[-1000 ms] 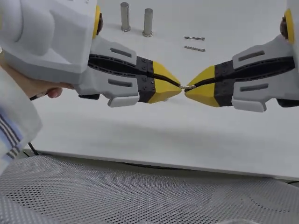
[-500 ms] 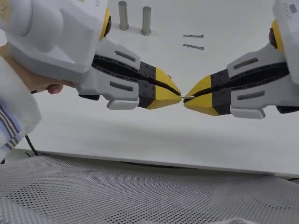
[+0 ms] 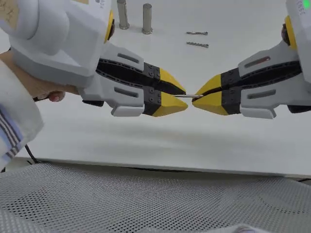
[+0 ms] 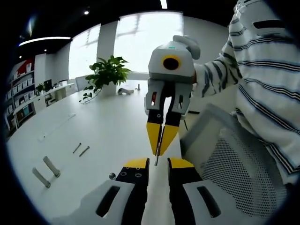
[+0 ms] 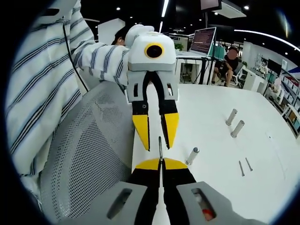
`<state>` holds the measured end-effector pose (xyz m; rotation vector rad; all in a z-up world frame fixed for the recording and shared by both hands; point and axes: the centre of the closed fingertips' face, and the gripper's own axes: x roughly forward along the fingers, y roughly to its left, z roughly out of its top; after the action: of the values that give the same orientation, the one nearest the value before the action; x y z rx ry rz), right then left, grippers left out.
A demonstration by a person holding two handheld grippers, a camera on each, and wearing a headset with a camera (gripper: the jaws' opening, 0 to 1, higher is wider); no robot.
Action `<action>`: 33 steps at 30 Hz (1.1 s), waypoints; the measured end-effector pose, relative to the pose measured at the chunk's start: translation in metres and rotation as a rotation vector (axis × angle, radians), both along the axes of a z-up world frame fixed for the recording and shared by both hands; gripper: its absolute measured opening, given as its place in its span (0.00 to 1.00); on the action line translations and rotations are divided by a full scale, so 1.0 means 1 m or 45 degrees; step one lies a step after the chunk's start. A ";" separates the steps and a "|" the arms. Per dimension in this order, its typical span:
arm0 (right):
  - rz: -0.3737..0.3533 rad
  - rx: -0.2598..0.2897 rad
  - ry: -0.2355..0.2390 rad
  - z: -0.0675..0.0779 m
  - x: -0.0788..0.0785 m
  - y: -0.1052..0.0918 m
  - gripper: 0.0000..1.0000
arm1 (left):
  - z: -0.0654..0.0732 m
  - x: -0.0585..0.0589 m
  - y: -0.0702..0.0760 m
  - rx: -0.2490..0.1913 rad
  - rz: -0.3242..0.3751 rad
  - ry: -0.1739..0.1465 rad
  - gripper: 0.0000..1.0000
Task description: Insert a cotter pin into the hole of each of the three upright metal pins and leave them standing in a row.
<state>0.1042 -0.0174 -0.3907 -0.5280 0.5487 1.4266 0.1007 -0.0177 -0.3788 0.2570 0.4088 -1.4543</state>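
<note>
Right gripper (image 3: 195,98) is clamped on one end of a cotter pin (image 5: 160,146), held in the air over the near bench (image 3: 146,136). Left gripper (image 3: 186,98) faces it, jaws parted around the free end. With so slim a hold, the pin could swivel or drop in the handover, well short of the far metal pins (image 3: 146,18).

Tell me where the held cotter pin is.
Head view, centre: the cotter pin sticks from the shut right gripper, its end between the tips of the open left gripper.
</note>
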 end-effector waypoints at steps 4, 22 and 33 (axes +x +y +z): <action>-0.052 0.006 -0.005 -0.003 0.009 -0.006 0.00 | -0.001 0.011 0.004 0.001 0.062 0.017 0.20; -0.293 -0.034 -0.019 -0.038 0.051 -0.017 0.00 | -0.034 0.062 0.019 0.201 0.200 -0.020 0.20; -0.284 -0.032 -0.022 -0.050 0.056 -0.012 0.00 | -0.044 0.068 0.019 0.262 0.155 -0.031 0.15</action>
<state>0.1601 -0.0294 -0.4404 -0.4831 0.5933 1.2033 0.1692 0.0014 -0.4226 0.4075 0.5461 -1.2899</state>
